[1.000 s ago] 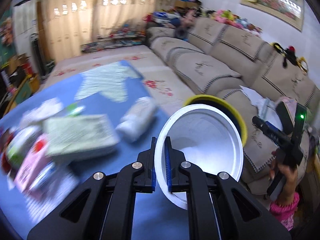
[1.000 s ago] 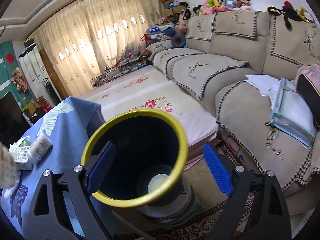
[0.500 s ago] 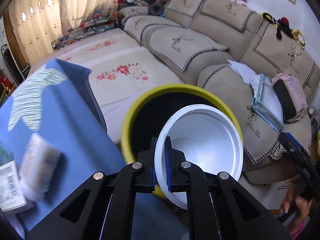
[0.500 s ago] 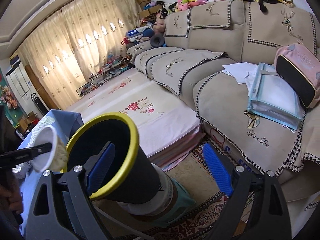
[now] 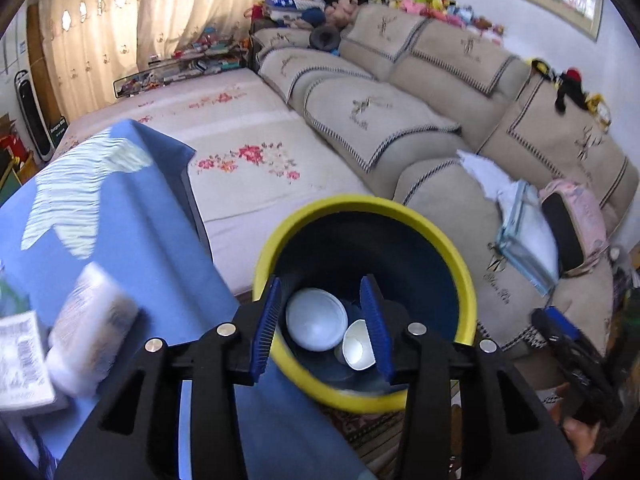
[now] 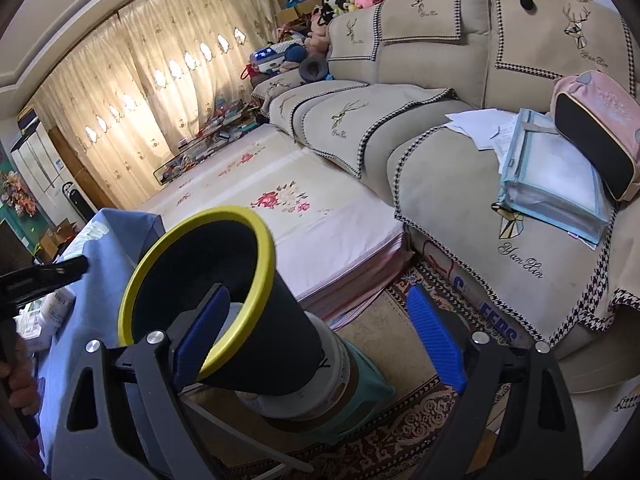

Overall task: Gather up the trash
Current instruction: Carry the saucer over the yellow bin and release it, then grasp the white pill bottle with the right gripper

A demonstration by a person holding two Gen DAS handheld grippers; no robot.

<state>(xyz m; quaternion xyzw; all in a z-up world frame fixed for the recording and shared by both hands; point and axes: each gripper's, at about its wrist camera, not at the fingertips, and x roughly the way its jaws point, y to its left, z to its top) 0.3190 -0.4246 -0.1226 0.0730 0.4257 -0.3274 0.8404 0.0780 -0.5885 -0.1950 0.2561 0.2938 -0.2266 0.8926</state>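
Beige sofa cushions point(image 5: 376, 120) and a flowered mat fill the room behind our blue-clothed table point(image 5: 132, 240). We hold our left gripper point(image 5: 322, 322) right over the yellow-rimmed bin point(image 5: 466, 280), which stands just beside the table's edge so trash can drop straight in. Its jaws have just been opening; nothing sits between them now, and the white bowl point(image 5: 316, 318) lies down inside the bin, next to one white cup point(image 5: 358, 350). So we count two pieces in the bin.

Our right gripper point(image 6: 320, 340) hangs wide open and empty, its left pad in front of the bin's rim, its right pad out over the rug; we judge it is merely waiting.

On the table we count at least two more items: one wrapped white pack point(image 5: 88, 320) and one printed box point(image 5: 20, 364), both blurred.
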